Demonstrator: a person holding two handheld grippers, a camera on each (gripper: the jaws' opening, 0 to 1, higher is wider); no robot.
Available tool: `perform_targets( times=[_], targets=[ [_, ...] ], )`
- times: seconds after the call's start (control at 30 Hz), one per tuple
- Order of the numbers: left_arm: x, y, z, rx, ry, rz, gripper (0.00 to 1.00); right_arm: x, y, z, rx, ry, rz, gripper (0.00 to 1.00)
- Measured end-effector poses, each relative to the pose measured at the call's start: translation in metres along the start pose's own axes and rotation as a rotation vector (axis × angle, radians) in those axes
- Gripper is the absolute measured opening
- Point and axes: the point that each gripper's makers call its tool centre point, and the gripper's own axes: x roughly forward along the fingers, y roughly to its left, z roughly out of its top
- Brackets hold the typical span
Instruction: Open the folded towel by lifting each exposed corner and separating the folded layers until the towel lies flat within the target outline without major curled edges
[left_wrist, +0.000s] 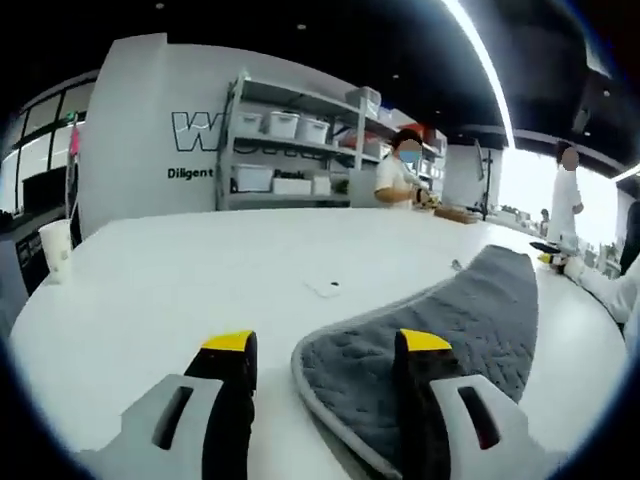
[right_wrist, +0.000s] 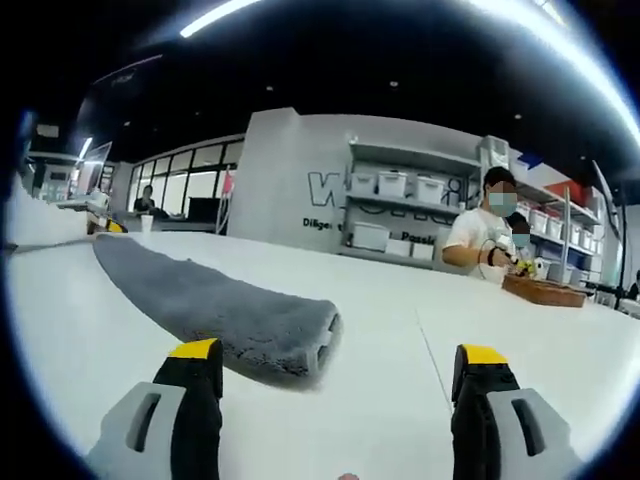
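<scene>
The left gripper (left_wrist: 327, 350) stands with its yellow-tipped jaws spread wide and holds nothing; in the left gripper view, the rounded end of the grey towel (left_wrist: 440, 325) lies on the white table (left_wrist: 190, 290) between the jaws, reaching under the right jaw and stretching away to the right. A paper cup (left_wrist: 55, 248) stands at the table's left edge. In the right gripper view, the right gripper (right_wrist: 340, 365) is likewise wide open and empty, low over the table (right_wrist: 480, 340). The towel (right_wrist: 215, 305) lies folded, its near end just ahead of the left jaw. A seated person (right_wrist: 483, 240) works before shelving (right_wrist: 400, 210).
</scene>
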Motion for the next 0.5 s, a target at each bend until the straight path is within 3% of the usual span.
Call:
perform_targets(
  times=[0.1,0.27,0.37,0.5],
  targets=[
    [0.009,0.001,-0.005,0.03,0.047,-0.019,0.33,0.0,-0.001,0.0,-0.004,0.004,-0.007,0.95],
    [0.017,0.002,-0.014,0.062,0.11,-0.015,0.29,0.0,0.0,0.0,-0.006,0.01,-0.013,0.94],
    [0.019,-0.007,-0.015,0.071,0.132,-0.063,0.17,0.0,-0.001,0.0,-0.006,0.012,-0.017,0.93],
    [0.019,-0.013,-0.013,0.13,0.144,-0.075,0.1,-0.001,-0.001,0.0,-0.006,0.012,-0.019,0.93]
  ],
)
